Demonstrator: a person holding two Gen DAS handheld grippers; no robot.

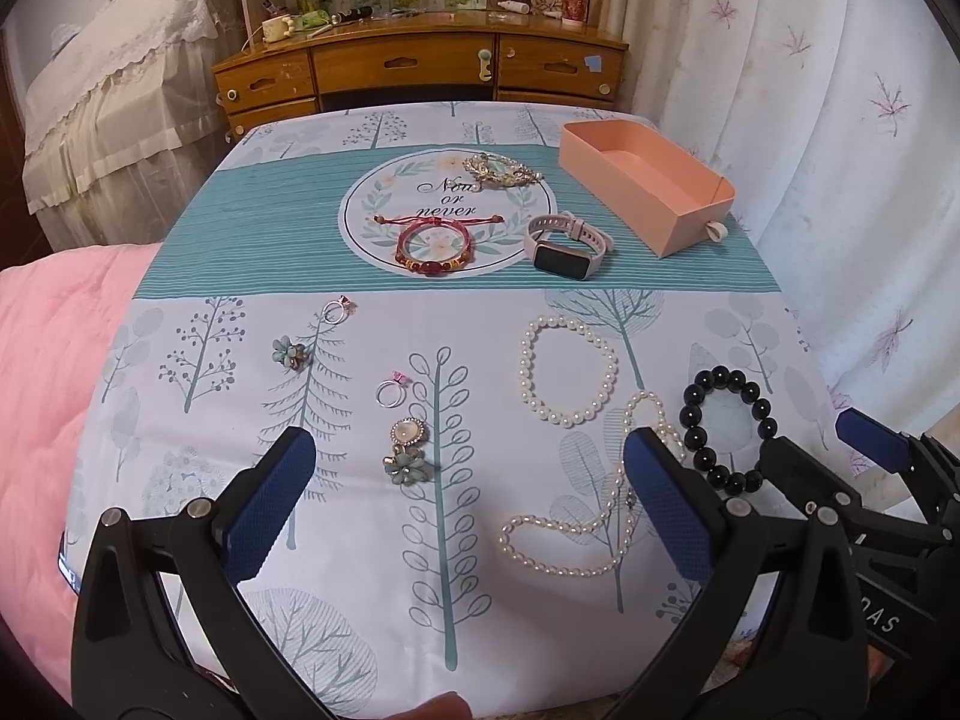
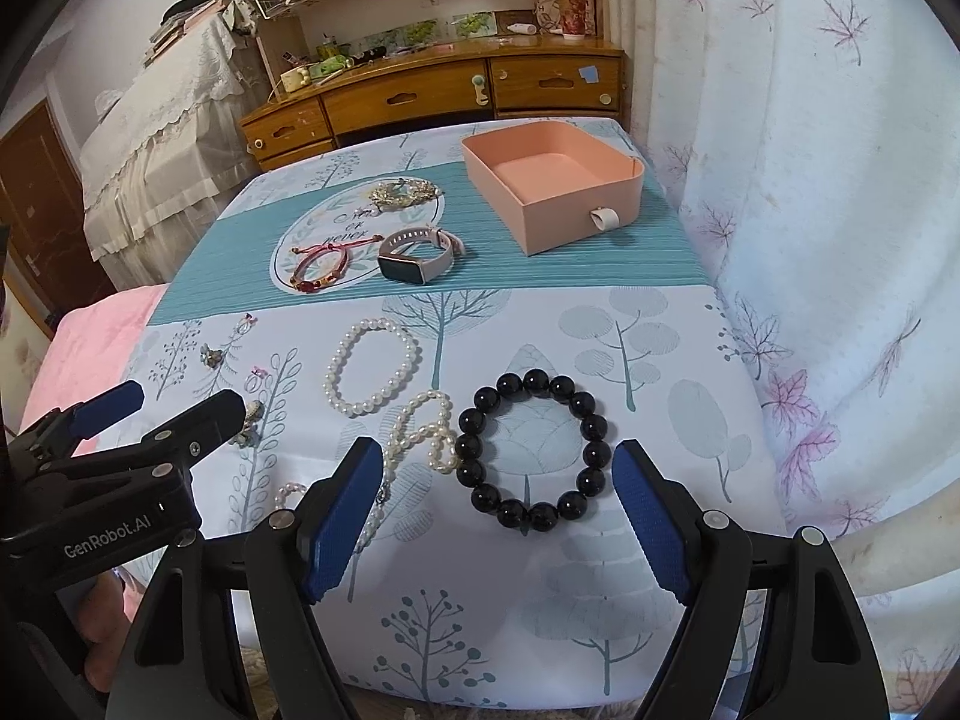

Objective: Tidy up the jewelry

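Note:
Jewelry lies spread on a tree-print cloth. A black bead bracelet (image 2: pixel 531 450) lies just ahead of my open, empty right gripper (image 2: pixel 498 516), between its fingers. A pearl necklace (image 1: pixel 594 516) and a pearl bracelet (image 1: pixel 567 369) lie beside it. My left gripper (image 1: pixel 468 504) is open and empty, above flower brooches (image 1: pixel 408 450) and a ring (image 1: pixel 393 391). A red bangle (image 1: pixel 433 246), a watch (image 1: pixel 567 246) and a gold hairpiece (image 1: pixel 501 171) lie farther back. An empty pink box (image 2: pixel 555 183) stands at the far right.
A second ring (image 1: pixel 337 309) and a flower brooch (image 1: pixel 291 353) lie at the left. A pink quilt (image 1: pixel 48 372) borders the cloth on the left. A white curtain (image 2: pixel 810 210) hangs at the right. A wooden desk (image 1: pixel 420 63) stands behind.

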